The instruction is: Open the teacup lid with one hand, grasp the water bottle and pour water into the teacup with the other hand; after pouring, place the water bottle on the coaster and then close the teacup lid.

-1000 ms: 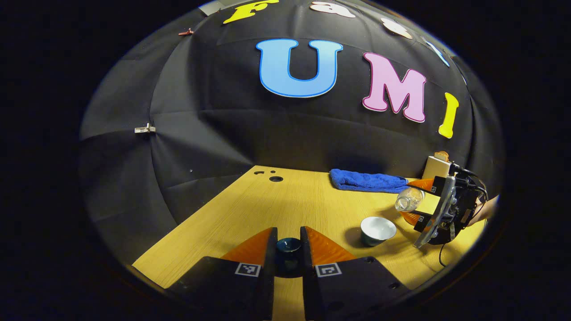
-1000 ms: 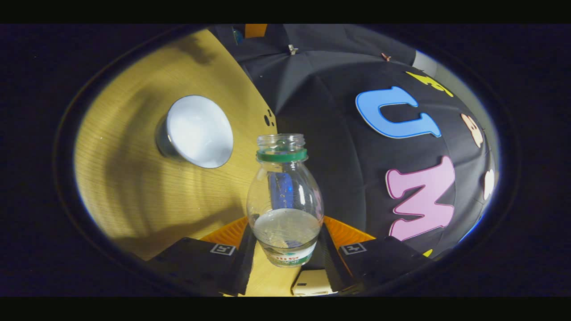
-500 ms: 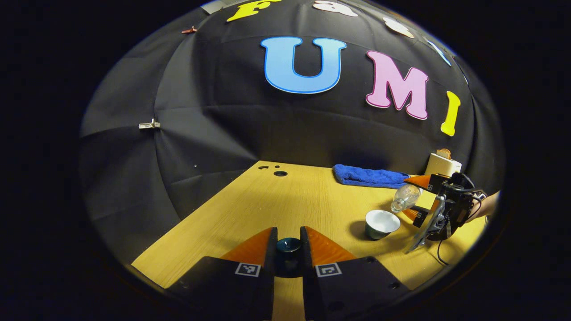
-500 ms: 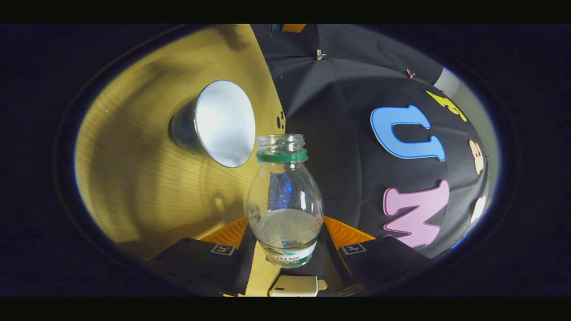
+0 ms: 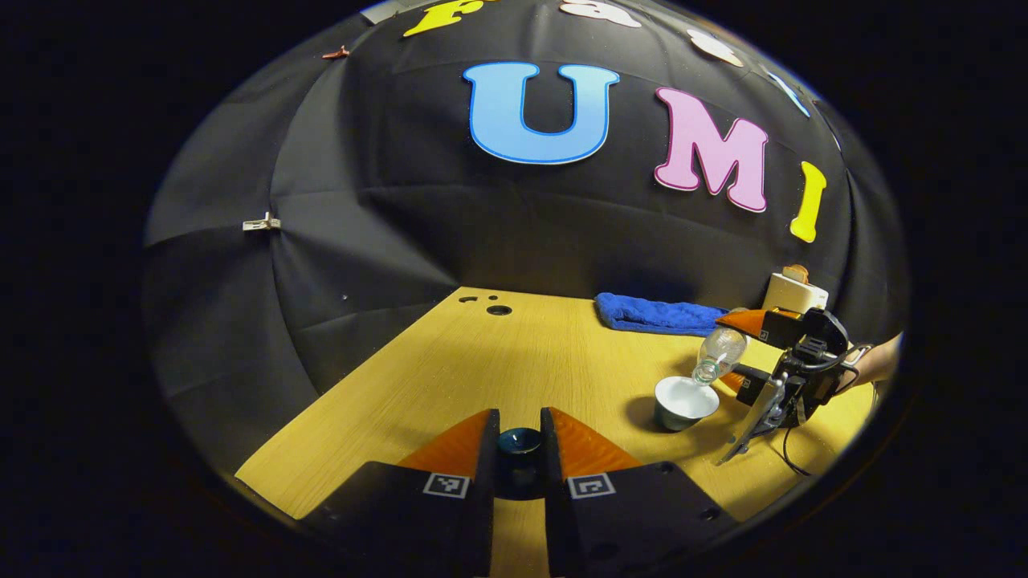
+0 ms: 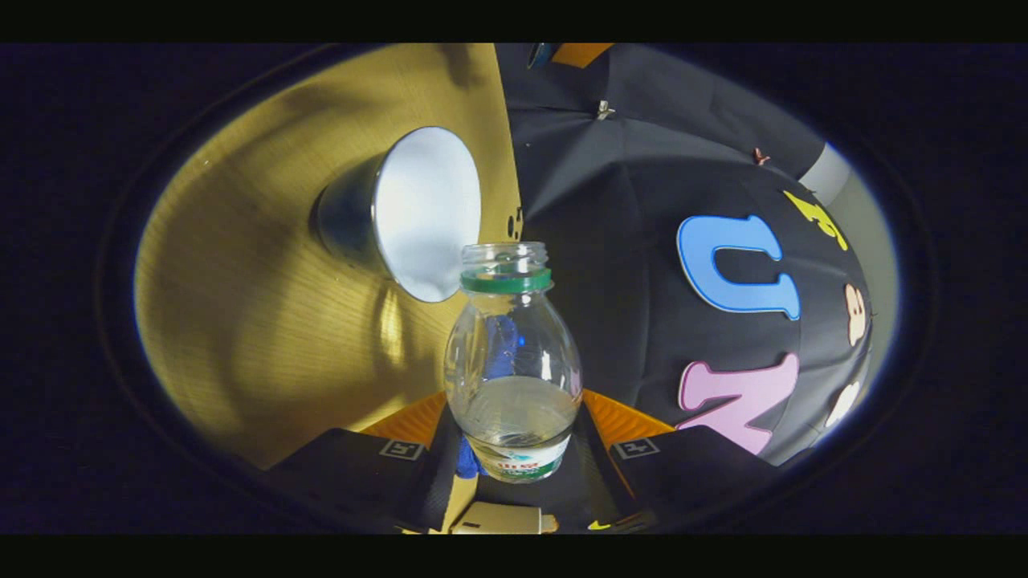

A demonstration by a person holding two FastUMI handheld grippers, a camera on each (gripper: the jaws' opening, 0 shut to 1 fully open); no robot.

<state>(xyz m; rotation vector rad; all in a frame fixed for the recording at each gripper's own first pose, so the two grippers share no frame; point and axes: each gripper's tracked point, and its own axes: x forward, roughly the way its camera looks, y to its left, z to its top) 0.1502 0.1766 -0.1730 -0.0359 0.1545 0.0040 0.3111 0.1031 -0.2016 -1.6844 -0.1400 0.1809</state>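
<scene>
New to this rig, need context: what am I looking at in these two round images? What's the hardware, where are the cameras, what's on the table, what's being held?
There is no robot arm. A person holds a two-finger gripper in each hand, and a fisheye camera rides on each, looking forward along its own fingers.

In the left gripper view, the left gripper is at the bottom, shut on a small dark teacup lid. Farther off to the right is the right gripper, with the person's hand behind it, tipping a water bottle mouth-down over the open teacup.

In the right gripper view, that camera looks along the bottle, clamped between its fingers, uncapped and partly full. The picture is rolled sideways because the gripper is tilted to pour.

On the wooden table there are also a blue cloth and a cream box at the back.
</scene>
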